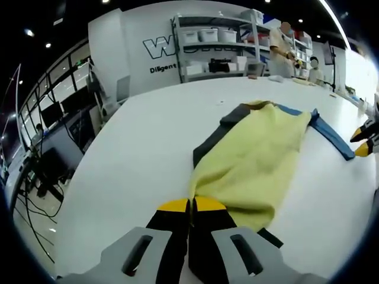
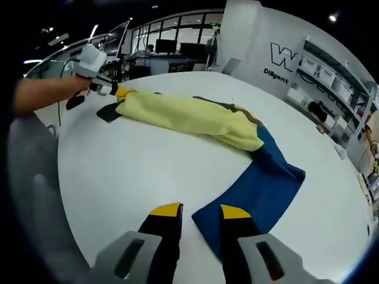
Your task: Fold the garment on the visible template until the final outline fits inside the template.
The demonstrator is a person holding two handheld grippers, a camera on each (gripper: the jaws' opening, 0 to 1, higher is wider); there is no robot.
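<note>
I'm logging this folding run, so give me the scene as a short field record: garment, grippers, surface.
garment: yellow garment with blue sleeve, lying stretched out
left gripper: shut on the yellow garment's edge
right gripper: open, jaws at the blue sleeve's end, not closed on it
surface: white table
background: shelving with bins, a person standing near it
fold state: not yet compact
</note>
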